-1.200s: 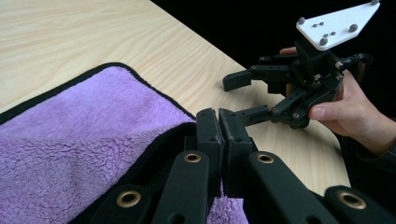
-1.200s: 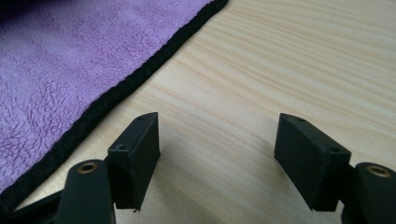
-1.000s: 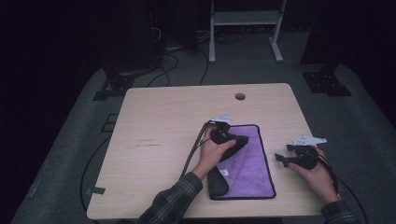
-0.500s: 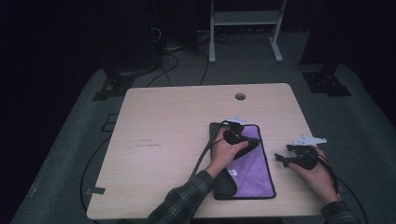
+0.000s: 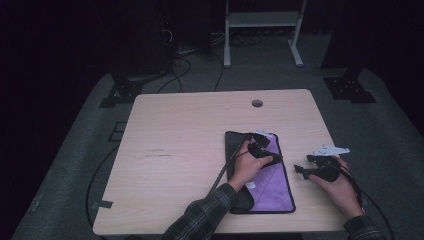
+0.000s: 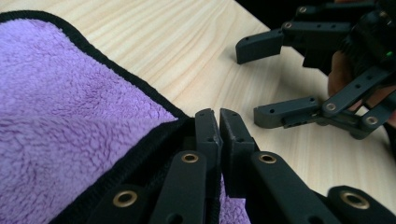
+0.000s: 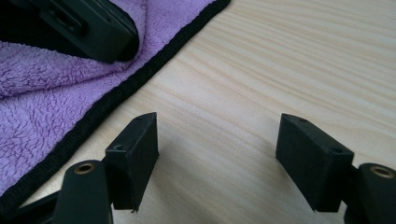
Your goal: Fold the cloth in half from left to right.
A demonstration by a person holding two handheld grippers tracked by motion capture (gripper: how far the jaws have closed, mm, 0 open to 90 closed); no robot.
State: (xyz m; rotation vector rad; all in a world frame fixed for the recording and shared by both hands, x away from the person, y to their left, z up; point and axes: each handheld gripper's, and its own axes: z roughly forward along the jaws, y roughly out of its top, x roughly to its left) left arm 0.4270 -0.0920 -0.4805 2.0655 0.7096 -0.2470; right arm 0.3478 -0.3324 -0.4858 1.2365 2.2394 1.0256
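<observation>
While pinched at its black hem by the left gripper, soft, light purple cloth.
Best taken along the near-right edge; right gripper spread, empty, over bare table.

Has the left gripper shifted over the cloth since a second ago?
Yes. The left gripper, shut on the purple cloth, has moved rightward across the table, toward the right gripper, folding the cloth over.
</observation>
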